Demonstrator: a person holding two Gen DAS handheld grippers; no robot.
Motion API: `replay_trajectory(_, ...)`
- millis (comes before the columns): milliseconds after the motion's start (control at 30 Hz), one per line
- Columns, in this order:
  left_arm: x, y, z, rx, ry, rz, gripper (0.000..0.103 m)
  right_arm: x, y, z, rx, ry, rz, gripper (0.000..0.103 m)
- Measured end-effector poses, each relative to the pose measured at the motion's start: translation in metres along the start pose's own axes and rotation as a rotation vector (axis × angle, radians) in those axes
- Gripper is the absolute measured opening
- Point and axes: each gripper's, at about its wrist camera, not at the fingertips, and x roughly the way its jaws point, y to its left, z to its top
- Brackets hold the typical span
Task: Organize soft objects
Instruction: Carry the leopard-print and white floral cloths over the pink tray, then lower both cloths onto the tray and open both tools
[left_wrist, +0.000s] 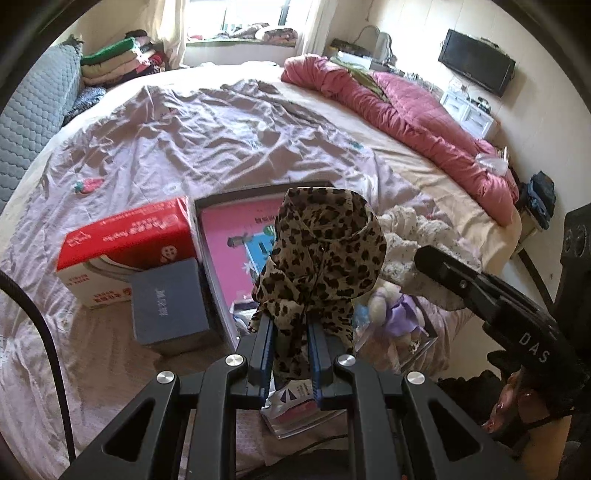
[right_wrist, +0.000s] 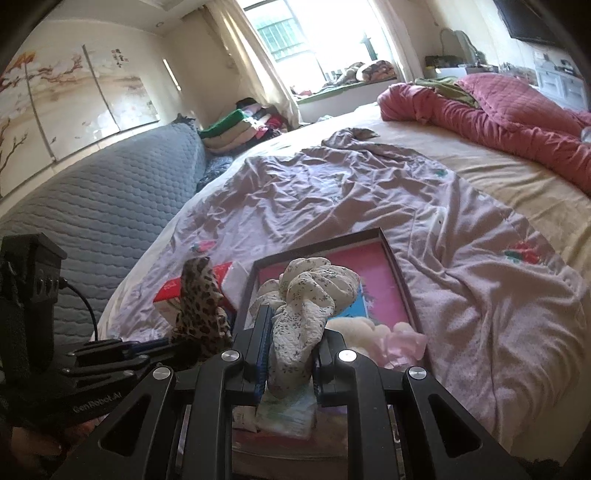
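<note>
Two grippers, each clamped on one cloth above the bed (left_wrist: 184, 147): left gripper (left_wrist: 290, 328) fingers pinch one leopard-print cloth (left_wrist: 325, 251), right gripper (right_wrist: 290, 332) fingers pinch one floral cloth (right_wrist: 314, 291), over one pink-lined box (right_wrist: 391, 273) beside two closed boxes.

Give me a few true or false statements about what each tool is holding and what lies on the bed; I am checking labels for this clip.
1. The left tool is shut on a leopard-print cloth. True.
2. The right tool is open and holds nothing. False: it is shut on a white floral cloth.
3. A red box lies on the bed beside the dark-framed tray with a pink bottom. True.
4. The crumpled pink quilt lies inside the tray. False: it lies along the far side of the bed.
5. A grey-blue box sits in front of the red box. True.
</note>
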Motion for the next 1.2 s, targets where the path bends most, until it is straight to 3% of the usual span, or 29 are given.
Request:
replay_trajectory(233, 0.024, 0.002, -0.005, -0.01, 0.071, -0.025, 0.016, 0.021, -0.007, -0.011, 0.025, 0.057, -0.021, 0.022)
replay_trajectory(400, 0.037, 0.001, -0.005, -0.005, 0.108, -0.027, 0.016, 0.032, -0.007, -0.016, -0.019, 0.094, -0.091, 0.028)
replay_trajectory(500, 0.039, 0.001, -0.003, -0.005, 0.104, -0.02, 0.016, 0.032, -0.012, -0.018, -0.001, 0.089, -0.101, 0.037)
replay_trajectory(700, 0.046, 0.002, 0.0, -0.014, 0.112, -0.02, 0.016, 0.035, -0.019, -0.021, 0.005, 0.095, -0.135, 0.038)
replay_trajectory(1033, 0.052, 0.004, 0.005, -0.026, 0.142, -0.026, 0.022, 0.022, -0.035, -0.017, 0.065, 0.066, -0.178, 0.055)
replay_trajectory(1200, 0.054, 0.003, 0.005, -0.026, 0.15, -0.02, 0.023, 0.018, -0.037, -0.016, 0.075, 0.054, -0.175, 0.057)
